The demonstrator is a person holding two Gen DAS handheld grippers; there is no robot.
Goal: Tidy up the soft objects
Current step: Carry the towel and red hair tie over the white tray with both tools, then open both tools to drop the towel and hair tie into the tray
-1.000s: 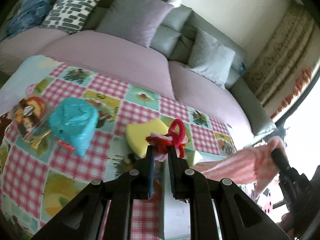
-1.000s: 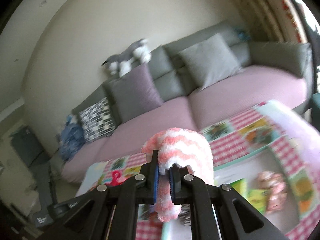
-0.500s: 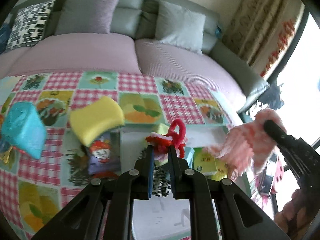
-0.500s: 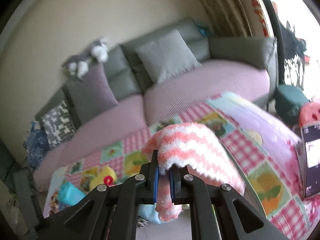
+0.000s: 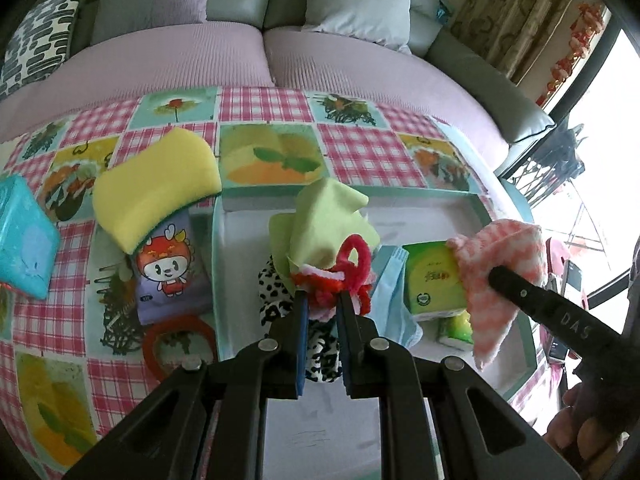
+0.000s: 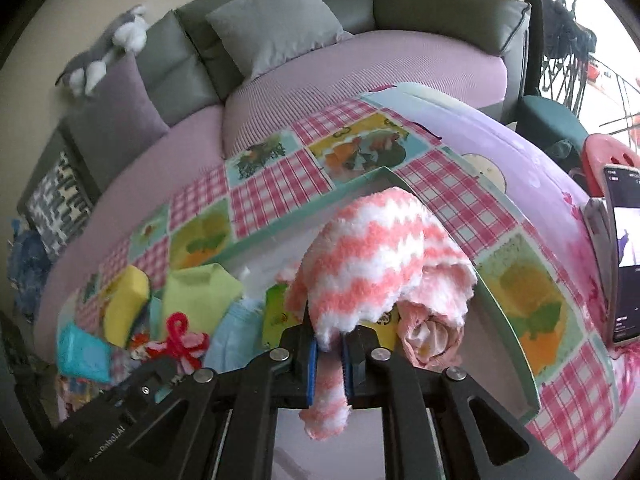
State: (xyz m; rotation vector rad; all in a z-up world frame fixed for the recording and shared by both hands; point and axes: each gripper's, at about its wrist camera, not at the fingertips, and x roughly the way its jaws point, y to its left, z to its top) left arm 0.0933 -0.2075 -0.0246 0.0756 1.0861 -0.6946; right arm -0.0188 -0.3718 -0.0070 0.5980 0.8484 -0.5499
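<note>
Tray (image 5: 505,201) floor hidden; right gripper (image 6: 330,347) pinches towel (image 6: 376,256).

checkered cloth (image 5: 360,148) bears tray (image 5: 218,248), sponge (image 5: 156,184), packets (image 5: 24,236).

"DAS" on right gripper (image 5: 505,278) (rest illegible).

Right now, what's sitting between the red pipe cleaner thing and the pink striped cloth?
In the left wrist view, a light blue cloth and a green tissue pack lie between the red pipe cleaner bundle and the pink striped cloth, inside the tray.
</note>
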